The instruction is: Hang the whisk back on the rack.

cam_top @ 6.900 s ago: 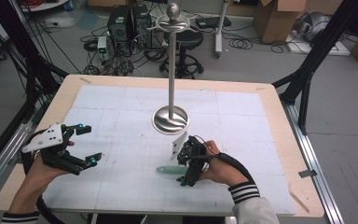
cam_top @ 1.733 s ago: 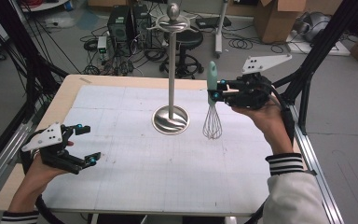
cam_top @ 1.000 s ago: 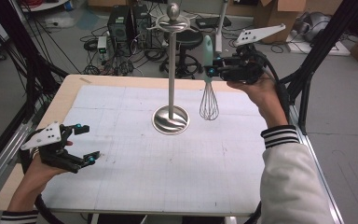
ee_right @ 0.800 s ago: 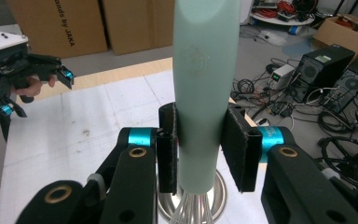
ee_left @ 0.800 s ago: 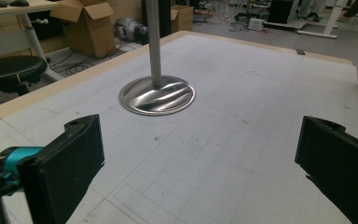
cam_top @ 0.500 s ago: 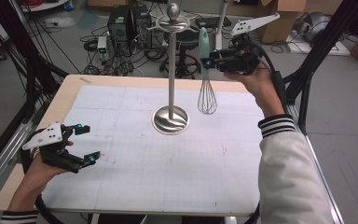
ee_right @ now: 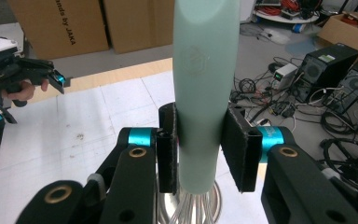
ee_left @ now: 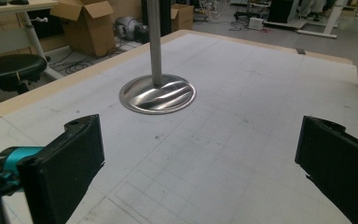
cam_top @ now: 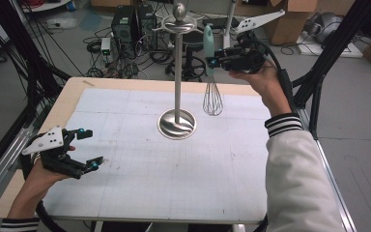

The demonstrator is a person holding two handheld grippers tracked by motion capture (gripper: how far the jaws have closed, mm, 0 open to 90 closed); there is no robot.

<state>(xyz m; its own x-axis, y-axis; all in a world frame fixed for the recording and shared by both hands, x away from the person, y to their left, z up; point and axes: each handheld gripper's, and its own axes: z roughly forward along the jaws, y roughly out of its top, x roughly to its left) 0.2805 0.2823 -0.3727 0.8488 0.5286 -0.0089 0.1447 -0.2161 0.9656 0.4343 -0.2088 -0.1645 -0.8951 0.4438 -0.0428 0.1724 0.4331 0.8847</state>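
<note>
I hold the whisk up high by its green handle, pinched tight in my right gripper, just right of the stand. If I swing too fast, it could bump the pole. My left gripper rests wide open, near left.

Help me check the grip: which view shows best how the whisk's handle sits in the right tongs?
The right gripper view: the whisk handle stands clamped between the right tongs, pads against both sides. The high view shows the whole whisk hanging upright beside the stand, but the grip is small. The left gripper view gives the stand's base.
</note>
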